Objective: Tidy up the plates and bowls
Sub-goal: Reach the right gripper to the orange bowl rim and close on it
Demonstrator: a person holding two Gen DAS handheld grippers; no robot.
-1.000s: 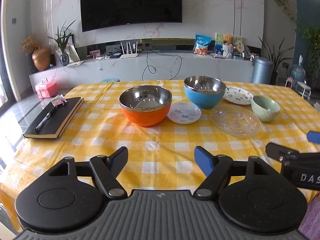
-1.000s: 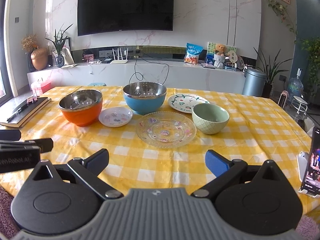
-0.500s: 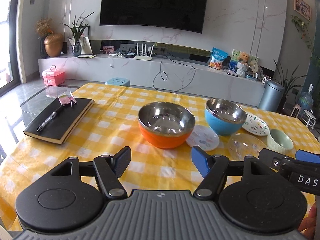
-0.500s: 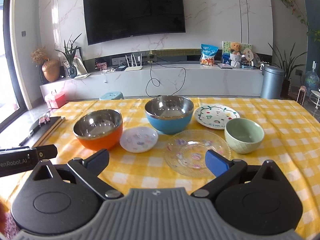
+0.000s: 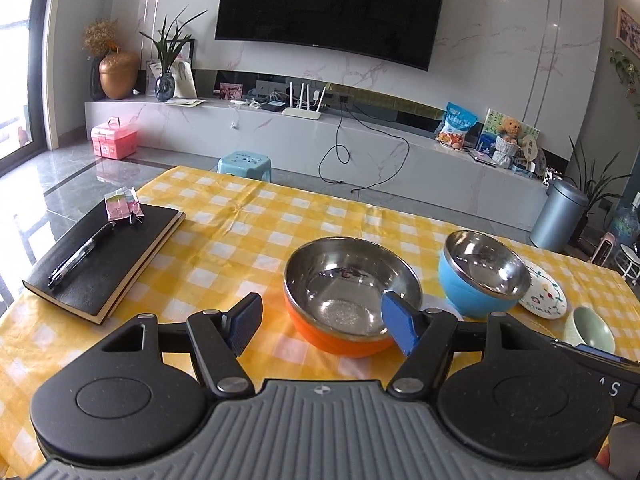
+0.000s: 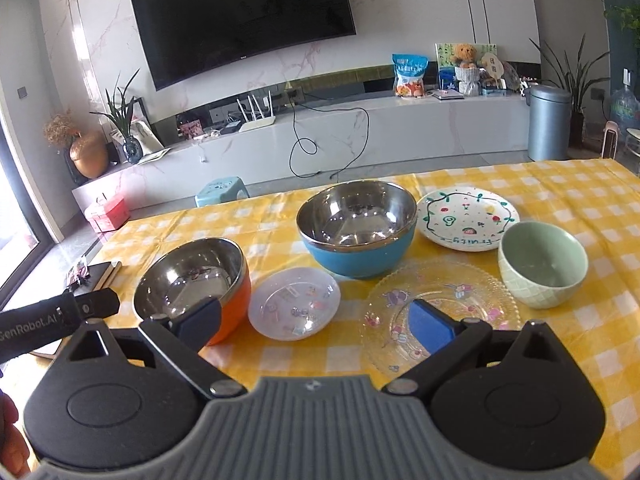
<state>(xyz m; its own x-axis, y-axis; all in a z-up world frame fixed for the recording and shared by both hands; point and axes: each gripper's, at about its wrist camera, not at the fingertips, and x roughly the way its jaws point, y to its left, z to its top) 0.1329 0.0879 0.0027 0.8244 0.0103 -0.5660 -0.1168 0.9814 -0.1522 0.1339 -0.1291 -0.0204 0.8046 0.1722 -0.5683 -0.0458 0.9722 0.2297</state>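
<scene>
On the yellow checked tablecloth [image 5: 248, 240] stand an orange steel-lined bowl [image 5: 352, 304] [image 6: 192, 284], a blue steel-lined bowl [image 5: 480, 276] [image 6: 358, 230], a green bowl [image 6: 542, 264] [image 5: 592, 328], a small white plate [image 6: 294, 304], a clear glass plate [image 6: 440, 312] and a white painted plate [image 6: 466, 216] [image 5: 544, 296]. My left gripper [image 5: 324, 322] is open and empty, hovering just in front of the orange bowl. My right gripper [image 6: 316, 322] is open and empty above the small white plate and the glass plate.
A black notebook [image 5: 104, 256] with a pen lies at the table's left. Behind the table are a blue stool [image 5: 244, 162], a TV bench and a grey bin [image 5: 560, 216]. The left gripper's body [image 6: 60, 316] shows at the left of the right wrist view.
Both grippers have risen and moved forward toward the dishes. The left one now hovers by the orange bowl, the right one over the plates. No dish has moved.
</scene>
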